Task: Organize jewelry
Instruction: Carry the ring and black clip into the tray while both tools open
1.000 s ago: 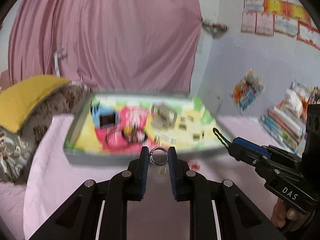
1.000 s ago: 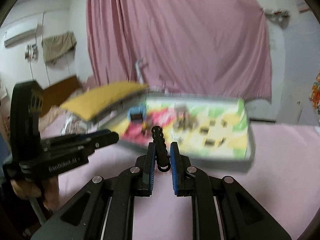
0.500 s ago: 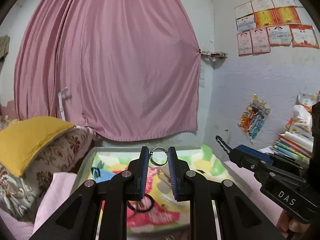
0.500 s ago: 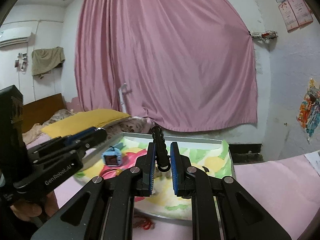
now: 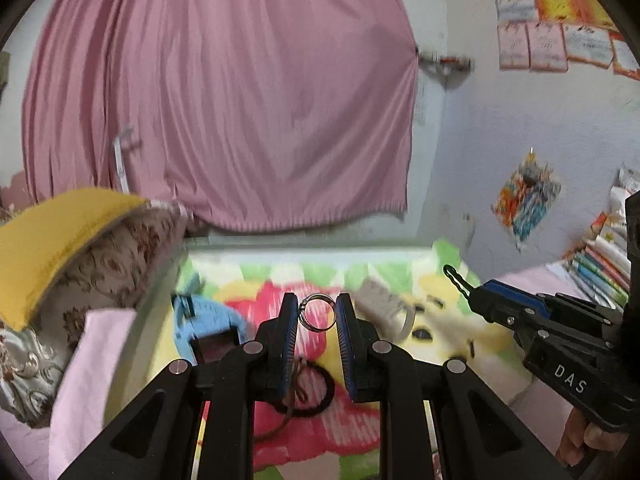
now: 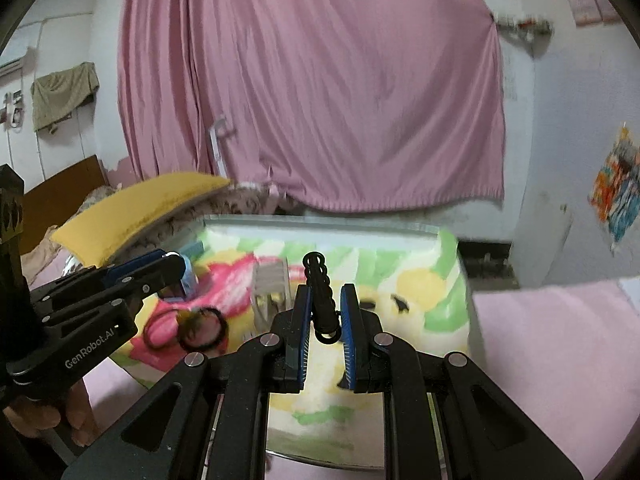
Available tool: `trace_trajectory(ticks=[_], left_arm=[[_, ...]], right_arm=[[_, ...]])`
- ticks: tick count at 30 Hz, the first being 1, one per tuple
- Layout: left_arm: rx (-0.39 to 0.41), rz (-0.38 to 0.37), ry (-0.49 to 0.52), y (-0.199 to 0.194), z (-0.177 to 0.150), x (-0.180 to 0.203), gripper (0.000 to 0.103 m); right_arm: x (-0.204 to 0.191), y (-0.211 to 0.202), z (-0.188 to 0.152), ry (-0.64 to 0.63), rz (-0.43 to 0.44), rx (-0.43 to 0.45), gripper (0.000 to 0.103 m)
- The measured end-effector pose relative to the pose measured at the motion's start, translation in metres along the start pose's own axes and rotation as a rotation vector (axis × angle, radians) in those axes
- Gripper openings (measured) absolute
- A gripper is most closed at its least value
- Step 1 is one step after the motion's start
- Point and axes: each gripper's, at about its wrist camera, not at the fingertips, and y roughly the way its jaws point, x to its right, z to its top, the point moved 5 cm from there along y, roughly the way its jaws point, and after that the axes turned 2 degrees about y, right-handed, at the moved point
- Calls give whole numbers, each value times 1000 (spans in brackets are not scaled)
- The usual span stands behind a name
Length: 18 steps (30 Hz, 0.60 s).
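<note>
L view: left tool [image 5: 317, 317] grips ring [image 5: 317, 313]; R view: hair tie [image 6: 321, 298].

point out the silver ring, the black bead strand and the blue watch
silver ring [image 5: 317, 317], left wrist view, on its hoop
black bead strand [image 6: 321, 295], right wrist view, mid-strand
blue watch [image 5: 204, 320], left wrist view, on its blue strap

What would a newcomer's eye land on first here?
Probably the small silver ring pinched between the left gripper fingers, dead centre, and the black beaded hair tie held upright in the right gripper. Behind both lies a bright cartoon-print tray on the pink bed, under a big pink curtain.
</note>
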Motion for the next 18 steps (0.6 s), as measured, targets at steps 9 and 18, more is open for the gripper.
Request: trace_trajectory(ticks=[9,18], left_arm=[[-176,-31,-20,23,-21,-6,18],[-232,-32,-4,29,-27,-4,18]], right_arm=[[10,38,-24,65,59,-178,13],[4,50,-33,45,65,-245,13]])
